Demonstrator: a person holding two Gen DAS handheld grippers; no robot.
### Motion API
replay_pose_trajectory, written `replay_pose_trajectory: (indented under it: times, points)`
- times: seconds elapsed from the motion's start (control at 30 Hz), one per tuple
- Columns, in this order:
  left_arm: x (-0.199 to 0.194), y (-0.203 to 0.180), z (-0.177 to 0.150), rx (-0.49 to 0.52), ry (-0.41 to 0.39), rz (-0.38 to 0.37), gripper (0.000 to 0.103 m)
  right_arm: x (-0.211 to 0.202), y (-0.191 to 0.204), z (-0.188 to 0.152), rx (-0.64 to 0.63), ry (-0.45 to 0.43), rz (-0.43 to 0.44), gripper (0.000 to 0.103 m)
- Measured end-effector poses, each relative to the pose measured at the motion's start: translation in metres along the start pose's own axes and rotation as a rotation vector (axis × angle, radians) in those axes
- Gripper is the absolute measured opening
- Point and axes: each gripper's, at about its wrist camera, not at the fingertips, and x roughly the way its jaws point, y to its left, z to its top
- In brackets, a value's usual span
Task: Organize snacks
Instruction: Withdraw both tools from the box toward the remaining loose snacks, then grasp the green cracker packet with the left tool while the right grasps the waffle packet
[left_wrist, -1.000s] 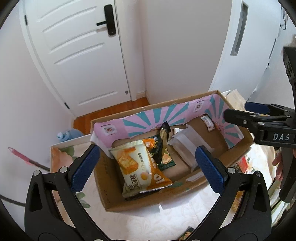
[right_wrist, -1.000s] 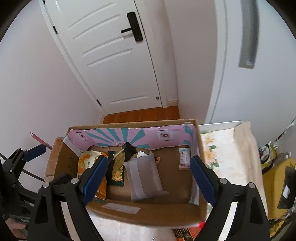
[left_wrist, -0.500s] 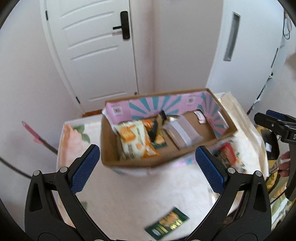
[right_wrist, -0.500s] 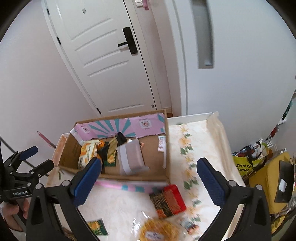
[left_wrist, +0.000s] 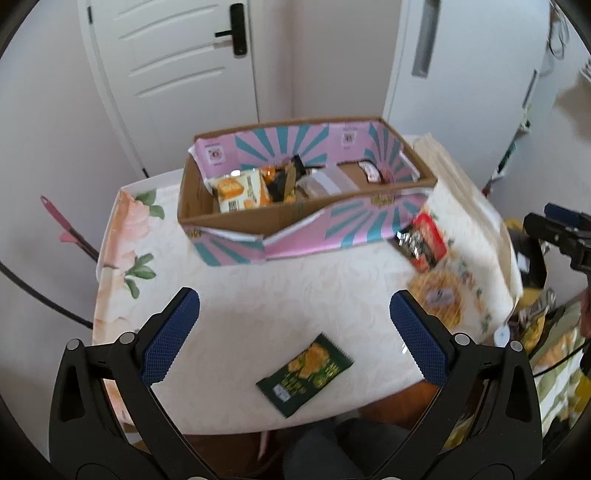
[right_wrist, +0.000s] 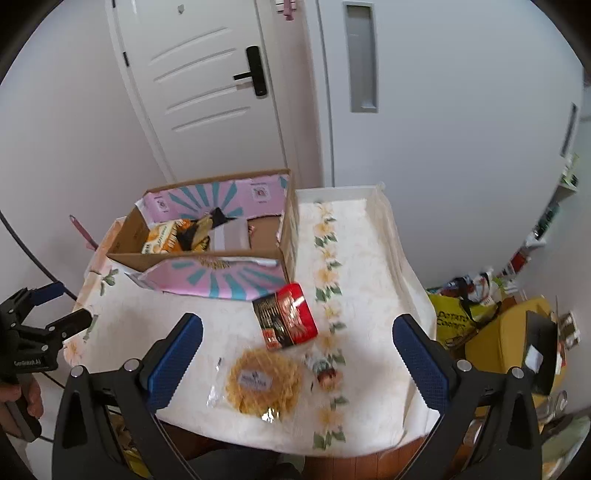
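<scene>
A pink and teal cardboard box (left_wrist: 295, 236) (right_wrist: 221, 280) stands at the back of the table and holds several snack packs. A dark green snack packet (left_wrist: 304, 369) lies near the front edge, just ahead of my open, empty left gripper (left_wrist: 293, 332). My right gripper (right_wrist: 297, 347) is open and empty above a clear bag of yellow round snacks (right_wrist: 264, 382), a red and black pack (right_wrist: 286, 315) and a small wrapped snack (right_wrist: 325, 371). The red pack (left_wrist: 423, 238) and yellow bag (left_wrist: 437, 295) also show in the left wrist view.
The table (left_wrist: 258, 295) has a white floral cloth (right_wrist: 369, 258). A white door (right_wrist: 207, 85) and walls stand behind it. A yellow bag and clutter (right_wrist: 480, 314) lie on the floor at the right. A pink stick (left_wrist: 62, 225) leans at the left.
Both grippers have pulled back and up from over the box to the table's front edge. The loose snacks on the cloth have come into view. Both stayed open.
</scene>
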Motion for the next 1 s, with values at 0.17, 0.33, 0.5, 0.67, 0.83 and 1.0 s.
replay_pose_trajectory:
  times: [0.17,0.33,0.5,0.67,0.83,1.0]
  points:
    - [0.02,0.009,-0.021,0.09,0.049,-0.055,0.102,0.005,0.004,-0.026,0.044,0.019,-0.022,0.103]
    - [0.05,0.01,-0.044,0.207,0.105,-0.12,0.102,0.018,0.009,-0.046,0.117,0.048,-0.05,0.103]
    - [0.079,0.012,-0.067,0.302,0.157,-0.194,0.097,0.041,0.02,-0.067,0.177,0.069,-0.109,0.103]
    - [0.102,0.014,-0.078,0.361,0.197,-0.256,0.084,0.058,0.032,-0.086,0.234,0.086,-0.136,0.103]
    - [0.113,0.005,-0.087,0.429,0.21,-0.298,0.083,0.068,0.043,-0.095,0.248,0.087,-0.159,0.103]
    - [0.116,-0.005,-0.091,0.485,0.201,-0.325,0.073,0.074,0.046,-0.097,0.26,0.083,-0.174,0.103]
